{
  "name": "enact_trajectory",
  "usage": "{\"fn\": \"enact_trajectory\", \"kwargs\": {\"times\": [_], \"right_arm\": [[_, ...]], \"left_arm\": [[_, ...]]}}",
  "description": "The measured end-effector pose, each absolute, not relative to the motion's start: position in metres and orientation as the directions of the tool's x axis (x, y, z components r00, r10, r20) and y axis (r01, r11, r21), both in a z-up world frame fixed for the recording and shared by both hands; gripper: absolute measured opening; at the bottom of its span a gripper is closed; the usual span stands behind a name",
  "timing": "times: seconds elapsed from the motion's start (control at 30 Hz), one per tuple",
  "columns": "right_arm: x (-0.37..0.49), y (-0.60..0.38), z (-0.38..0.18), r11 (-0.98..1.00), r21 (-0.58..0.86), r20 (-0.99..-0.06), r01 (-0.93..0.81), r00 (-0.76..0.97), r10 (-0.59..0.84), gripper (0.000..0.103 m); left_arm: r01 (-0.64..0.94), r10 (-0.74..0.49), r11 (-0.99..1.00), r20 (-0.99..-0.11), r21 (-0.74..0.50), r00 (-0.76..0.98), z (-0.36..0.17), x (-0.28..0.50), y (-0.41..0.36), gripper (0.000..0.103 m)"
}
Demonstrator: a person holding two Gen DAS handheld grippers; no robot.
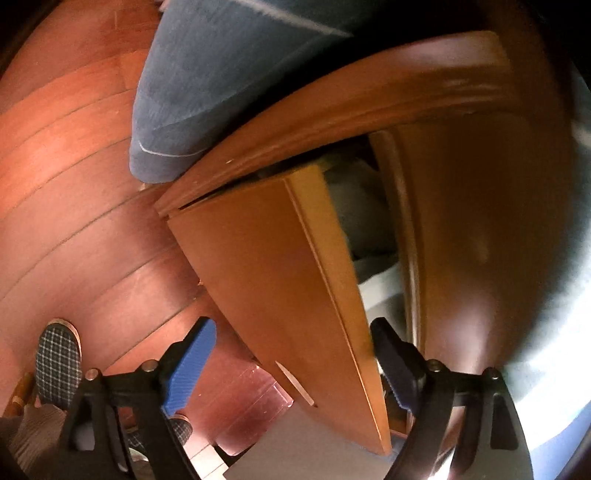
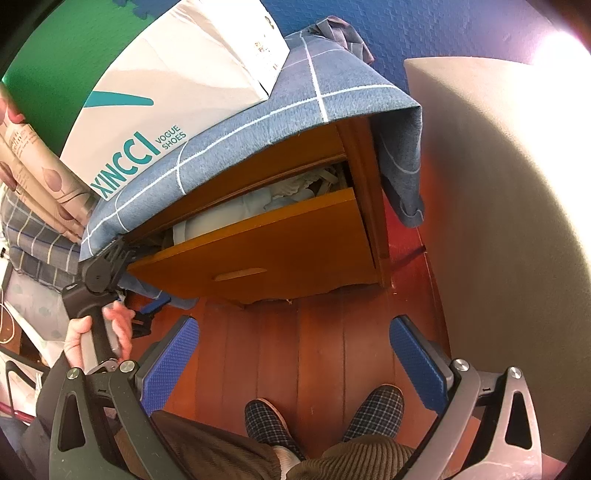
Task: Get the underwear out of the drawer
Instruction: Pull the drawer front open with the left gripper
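I have the drawer [image 2: 258,251] pulled partly open, pale underwear [image 2: 266,201] lying inside, nothing lifted yet. My left hand-held gripper [image 1: 295,363] straddles the drawer front, jaws spread, unpressed. My right hand-held gripper [image 2: 295,365] hangs released above the floor [image 2: 314,343]. Grasping and removal remain.

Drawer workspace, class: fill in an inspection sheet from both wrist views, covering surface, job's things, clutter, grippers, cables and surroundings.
Surface: wooden floor, bare in front of the cabinet.
Job's things: drawer partly pulled out; pale folded clothes inside; underwear not told apart.
Clutter: shoe box on a blue checked cloth over the cabinet top.
Grippers: left gripper open, fingers either side of the drawer front edge; right gripper open, empty, over the floor.
Cables: nothing seen.
Surroundings: blue wall; person's checked slippers on the floor.
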State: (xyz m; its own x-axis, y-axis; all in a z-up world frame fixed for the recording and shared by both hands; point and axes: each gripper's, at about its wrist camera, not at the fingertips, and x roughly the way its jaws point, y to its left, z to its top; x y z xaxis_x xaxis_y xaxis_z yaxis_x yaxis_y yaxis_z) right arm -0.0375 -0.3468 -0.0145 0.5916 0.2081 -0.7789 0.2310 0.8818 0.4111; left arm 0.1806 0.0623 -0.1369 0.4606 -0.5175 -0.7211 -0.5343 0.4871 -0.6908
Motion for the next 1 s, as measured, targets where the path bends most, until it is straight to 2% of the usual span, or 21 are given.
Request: {"fn": "enact_trajectory", "kwargs": {"times": [0.2, 0.33, 0.43, 0.47, 0.7, 1.0], "right_arm": [[-0.038, -0.344, -0.014, 0.885, 0.406, -0.777, 0.227, 0.597, 0.203, 0.102], [-0.038, -0.343, -0.013, 0.888, 0.401, -0.775, 0.227, 0.601, 0.196, 0.102], [-0.038, -0.344, -0.013, 0.886, 0.403, -0.776, 0.231, 0.6, 0.196, 0.102], [-0.038, -0.345, -0.013, 0.884, 0.407, -0.774, 0.232, 0.601, 0.199, 0.102], [-0.038, -0.343, -0.011, 0.887, 0.401, -0.774, 0.23, 0.603, 0.193, 0.102], [-0.039, -0.343, -0.01, 0.888, 0.397, -0.773, 0.232, 0.605, 0.187, 0.102]], "left_arm": [[-0.595, -0.497, 0.479, -0.758, -0.646, 0.422, -0.157, 0.194, 0.06, 0.093], [-0.62, -0.504, 0.484, -0.776, -0.618, 0.379, -0.172, 0.2, 0.057, 0.103], [-0.587, -0.506, 0.517, -0.775, -0.623, 0.377, -0.178, 0.202, 0.058, 0.103], [-0.572, -0.495, 0.543, -0.785, -0.615, 0.374, -0.164, 0.198, 0.056, 0.103], [-0.49, -0.385, 0.723, -0.873, -0.487, 0.299, -0.147, 0.189, 0.052, 0.103], [-0.397, -0.324, 0.836, -0.925, -0.379, 0.2, -0.141, 0.159, 0.045, 0.103]]}}
